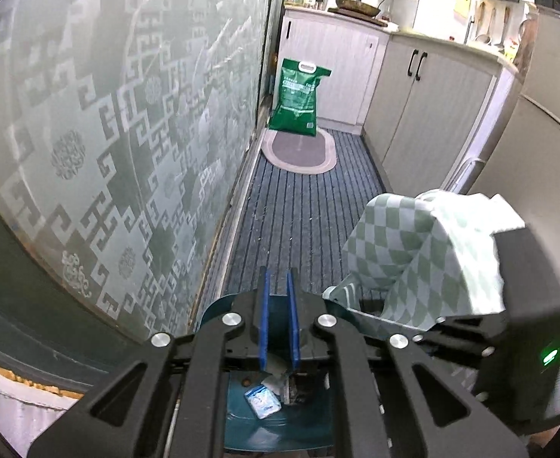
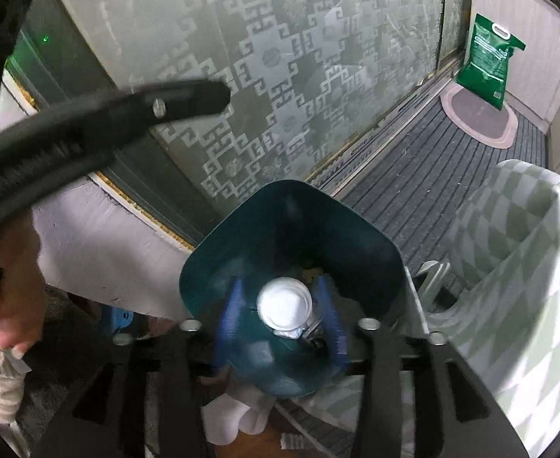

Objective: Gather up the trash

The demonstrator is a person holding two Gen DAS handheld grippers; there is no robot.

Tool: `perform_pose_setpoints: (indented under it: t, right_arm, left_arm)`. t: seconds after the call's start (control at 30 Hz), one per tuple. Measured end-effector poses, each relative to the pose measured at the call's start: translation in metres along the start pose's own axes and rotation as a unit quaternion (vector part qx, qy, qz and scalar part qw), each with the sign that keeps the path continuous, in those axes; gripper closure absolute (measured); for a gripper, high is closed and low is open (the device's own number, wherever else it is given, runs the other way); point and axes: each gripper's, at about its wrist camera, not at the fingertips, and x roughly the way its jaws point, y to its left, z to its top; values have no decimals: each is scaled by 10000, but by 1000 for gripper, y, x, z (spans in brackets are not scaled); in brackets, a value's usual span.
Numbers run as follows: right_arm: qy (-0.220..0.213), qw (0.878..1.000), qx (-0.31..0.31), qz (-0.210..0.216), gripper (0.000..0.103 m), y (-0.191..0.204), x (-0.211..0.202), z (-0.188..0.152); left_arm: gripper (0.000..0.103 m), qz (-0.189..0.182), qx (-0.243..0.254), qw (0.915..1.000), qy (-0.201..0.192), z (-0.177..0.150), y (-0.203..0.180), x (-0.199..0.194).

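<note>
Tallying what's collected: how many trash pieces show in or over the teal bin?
4: blue-white packet, crumpled white paper and dark scrap at the bin bottom; white-lidded container between the right gripper fingers. More may be hidden.

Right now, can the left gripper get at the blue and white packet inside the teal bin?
Probably yes. The left gripper hangs over the open mouth of the teal bin, and the packet lies uncovered on its bottom. Nothing blocks the way, but the jaws are shut and must open first.
</note>
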Motion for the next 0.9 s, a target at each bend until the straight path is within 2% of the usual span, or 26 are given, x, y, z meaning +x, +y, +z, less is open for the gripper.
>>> perform_pose_setpoints:
  t: [0.2, 0.33, 0.5, 0.6, 0.63, 0.7, 0.77, 0.8, 0.87, 0.9]
  right_arm:
    - [-160, 9998, 14, -135, 57, 5, -9, -3]
    - [-368, 9988, 37, -328, 44, 0, -31, -11]
    - [-628, 9950, 413, -653, 38, -10, -61, -40]
    - [-837, 9915, 641, -767, 35, -12, -80, -58]
    - [-934, 9891, 751, -855, 32, -11, -88, -66]
    - [-1090, 9850, 882, -1007, 32, -10, -99, -78]
    - [-1255, 9825, 1007, -942, 31, -8, -110, -90]
    - [-1365, 9803, 1063, -954, 28, -6, -118, -97]
    - [-1561, 9751, 1104, -1120, 21, -1, -133, -111]
    - [-1625, 9728, 1110, -1218, 18, 1, -138, -116]
  left_arm:
    - [90, -214, 104, 9997, -65, -1, -7, -12]
    - [87, -309, 97, 9995, 43, -9, -8, -13]
    - [80, -342, 50, 9992, 190, -30, -7, -11]
    - [70, -340, 114, 9993, 136, -43, -12, -15]
    - [62, -318, 154, 9993, 95, -49, -15, -18]
    - [57, -289, 216, 9993, 36, -57, -17, -23]
    - [48, -282, 242, 9993, -11, -67, -18, -30]
    - [46, -285, 245, 9993, -45, -70, -19, -33]
    - [33, -250, 266, 9993, -99, -80, -18, -38]
    - [31, -236, 277, 9993, -128, -84, -17, -40]
